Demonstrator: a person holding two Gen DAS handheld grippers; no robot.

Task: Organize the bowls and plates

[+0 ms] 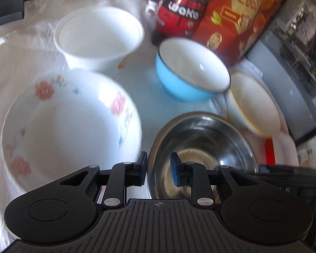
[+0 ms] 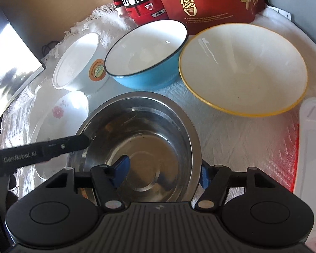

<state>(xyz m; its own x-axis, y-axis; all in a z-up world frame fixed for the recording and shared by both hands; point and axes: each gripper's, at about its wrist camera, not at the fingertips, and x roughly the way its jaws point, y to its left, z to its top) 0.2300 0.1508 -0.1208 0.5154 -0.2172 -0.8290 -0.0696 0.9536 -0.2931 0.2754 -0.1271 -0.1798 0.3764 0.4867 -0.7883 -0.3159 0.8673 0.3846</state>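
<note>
Fingers of both my grippers are straddling the steel bowl's (image 2: 137,147) rim, unclenched: left gripper (image 1: 159,169) at its left edge, right gripper (image 2: 164,174) at its right. Blue bowl (image 2: 145,52) sitting beyond.

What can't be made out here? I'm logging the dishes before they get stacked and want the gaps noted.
- Left wrist view: motion blur smears the floral bowl and its pattern; the yellow-rimmed bowl is blurred too.
- Left wrist view: the left gripper straddles the steel bowl rim; contact cannot be told.
- Right wrist view: the right gripper body hides the steel bowl's near rim.
- Right wrist view: the frame's right edge cuts off the white container.
</note>
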